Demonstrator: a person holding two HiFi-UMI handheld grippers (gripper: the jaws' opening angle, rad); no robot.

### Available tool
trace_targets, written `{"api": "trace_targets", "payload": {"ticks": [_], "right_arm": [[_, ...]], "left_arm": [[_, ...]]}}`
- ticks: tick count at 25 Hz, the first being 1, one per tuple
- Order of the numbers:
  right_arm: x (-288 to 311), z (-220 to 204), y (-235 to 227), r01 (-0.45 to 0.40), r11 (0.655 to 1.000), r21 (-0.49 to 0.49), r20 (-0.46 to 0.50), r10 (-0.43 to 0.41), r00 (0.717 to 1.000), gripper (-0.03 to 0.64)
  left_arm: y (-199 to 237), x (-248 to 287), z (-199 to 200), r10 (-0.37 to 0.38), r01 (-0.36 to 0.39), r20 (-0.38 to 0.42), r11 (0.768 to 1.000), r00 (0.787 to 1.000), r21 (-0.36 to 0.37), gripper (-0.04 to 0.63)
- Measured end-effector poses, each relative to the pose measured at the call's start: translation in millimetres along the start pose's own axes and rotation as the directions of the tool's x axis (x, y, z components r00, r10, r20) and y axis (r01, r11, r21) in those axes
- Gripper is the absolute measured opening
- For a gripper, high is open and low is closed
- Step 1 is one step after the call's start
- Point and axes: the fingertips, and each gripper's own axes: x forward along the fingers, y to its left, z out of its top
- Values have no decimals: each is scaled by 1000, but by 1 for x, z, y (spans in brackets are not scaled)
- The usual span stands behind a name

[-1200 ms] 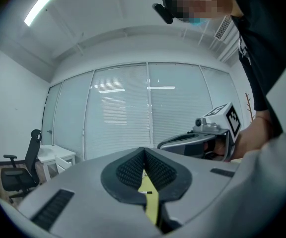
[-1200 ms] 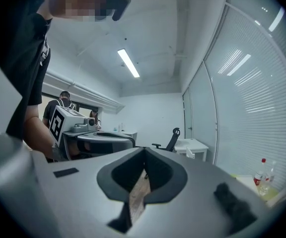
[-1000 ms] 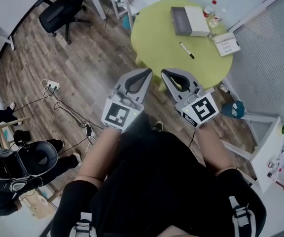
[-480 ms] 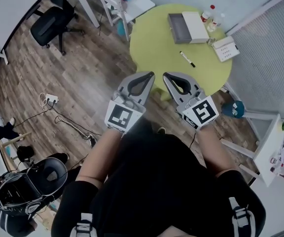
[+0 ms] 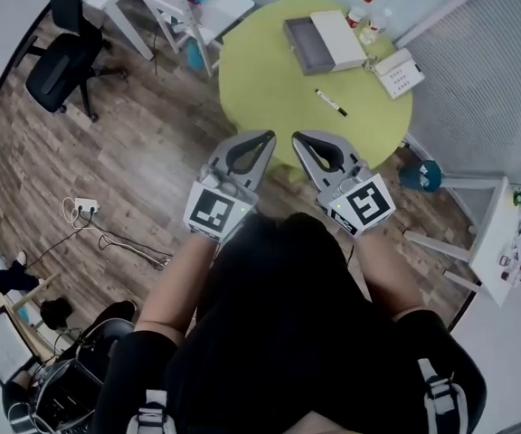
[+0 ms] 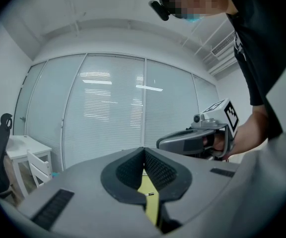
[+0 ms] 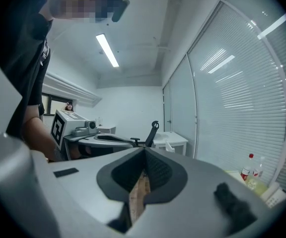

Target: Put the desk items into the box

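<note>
**Grippers Shut at the Table's Edge**

The left gripper [image 5: 267, 136] and right gripper [image 5: 298, 138] hover side by side at the near edge of the green table [image 5: 260, 75], jaws pressed together and empty. A marker [image 5: 330, 103] lies mid-table. The open grey box [image 5: 307, 45] sits beyond it.

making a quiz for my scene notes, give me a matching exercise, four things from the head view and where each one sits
Things:
1 marker
2 box
3 office chair
4 power strip

Places:
a on the wooden floor, cable trailing off
b far side of the green table, beside the bottles
c lying alone mid-table
d standing at the picture's top left

Pairs: 1-c, 2-b, 3-d, 4-a
</note>
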Motion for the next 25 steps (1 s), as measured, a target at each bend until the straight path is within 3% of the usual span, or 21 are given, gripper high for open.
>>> {"api": "trace_targets", "payload": {"ticks": [7, 17, 25], "right_arm": [[-10, -14, -35, 71, 997, 22, -9, -71, 997, 17], [-16, -37, -110, 109, 993, 45, -29, -107, 994, 17], [-26, -89, -183, 127, 989, 81, -81, -120, 989, 18]], "left_arm": [[-3, 33, -9, -52, 52, -13, 999, 999, -8, 12], [11, 96, -23, -22, 21, -42, 999, 999, -30, 12], [10, 166, -56, -22, 22, -10, 999, 1000, 36, 12]]}}
